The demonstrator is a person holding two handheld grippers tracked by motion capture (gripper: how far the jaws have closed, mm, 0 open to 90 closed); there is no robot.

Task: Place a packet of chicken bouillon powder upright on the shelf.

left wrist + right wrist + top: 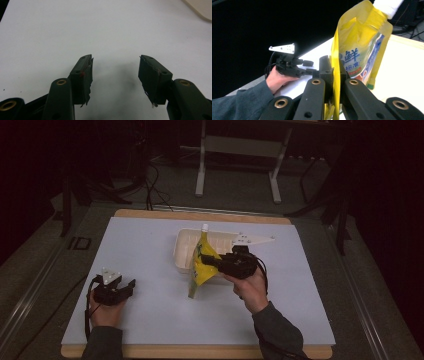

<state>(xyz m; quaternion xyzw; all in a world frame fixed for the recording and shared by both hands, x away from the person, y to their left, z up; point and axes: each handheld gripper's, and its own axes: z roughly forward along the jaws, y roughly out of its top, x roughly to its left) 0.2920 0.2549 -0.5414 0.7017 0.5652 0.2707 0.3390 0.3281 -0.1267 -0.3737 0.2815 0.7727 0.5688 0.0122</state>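
Note:
A yellow spouted pouch [202,260] with a white cap and blue print hangs upright at the near edge of a white tray [181,240]. My right gripper [209,261] is shut on the pouch's side seam, coming in from the right. In the right gripper view the jaws [335,65] pinch the yellow edge of the pouch [362,42], which rises above them. My left gripper [131,284] rests low over the white board at the front left, open. In the left gripper view its jaws [115,58] stand wide apart with nothing between them.
The white board [145,245] lies on a wooden table, with a metal stand and cables on the dark floor behind. A corner of the tray [200,7] shows in the left gripper view. The left hand and its gripper [289,66] appear far off in the right gripper view.

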